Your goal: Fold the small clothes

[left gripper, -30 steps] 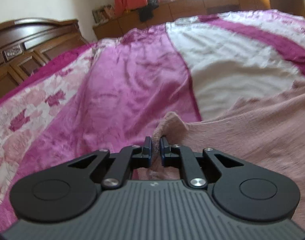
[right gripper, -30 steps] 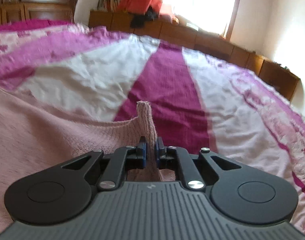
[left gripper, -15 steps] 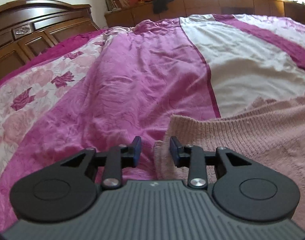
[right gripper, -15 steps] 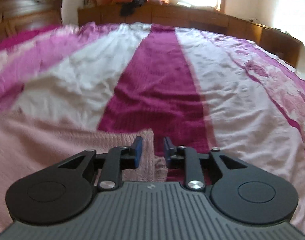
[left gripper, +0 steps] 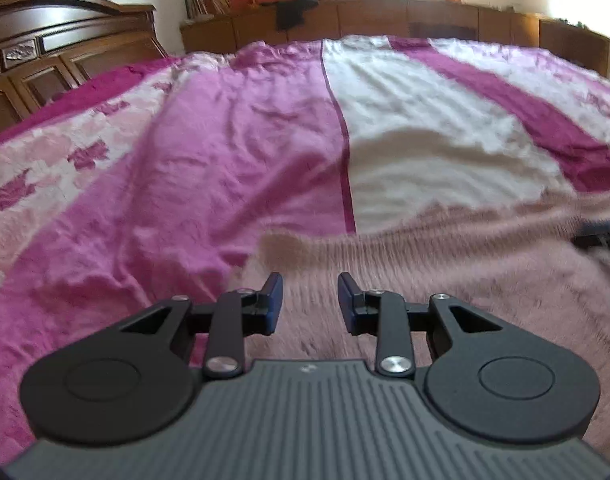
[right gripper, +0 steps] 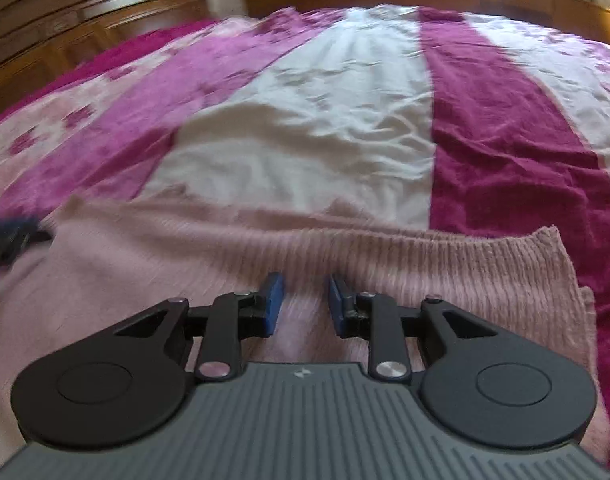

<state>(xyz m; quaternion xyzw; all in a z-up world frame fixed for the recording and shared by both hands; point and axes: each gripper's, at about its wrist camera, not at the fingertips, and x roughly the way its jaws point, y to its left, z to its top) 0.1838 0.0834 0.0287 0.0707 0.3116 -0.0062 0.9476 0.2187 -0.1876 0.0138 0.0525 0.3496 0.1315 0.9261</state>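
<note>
Left wrist view: a bed (left gripper: 233, 152) fills most of the frame, covered by a bedspread in pink, magenta and white stripes with a flowered band on the left. A dark wooden headboard (left gripper: 57, 52) stands in the upper left, and low wooden cabinets (left gripper: 425, 20) run along the top under a bright window. The pink knitted sweater (left gripper: 485, 264) lies flat across the lower right, its ribbed edge running from centre to right. The left gripper (left gripper: 309, 298) sits at bottom centre over the sweater's left corner, released, its blue pads spread with nothing between them. A second ago it pinched a raised corner of the sweater; that corner now lies flat.

Right wrist view: the same striped bed (right gripper: 313, 128) stretches away, the headboard (right gripper: 85, 12) in the upper left, the scene blurred. The sweater (right gripper: 445, 264) spreads across the lower half, its right corner at the right edge. The right gripper (right gripper: 303, 302) hovers over the knit with jaws apart, holding nothing. A second ago it clamped a peaked fold; that fold is now down, and the far edge is straight.
</note>
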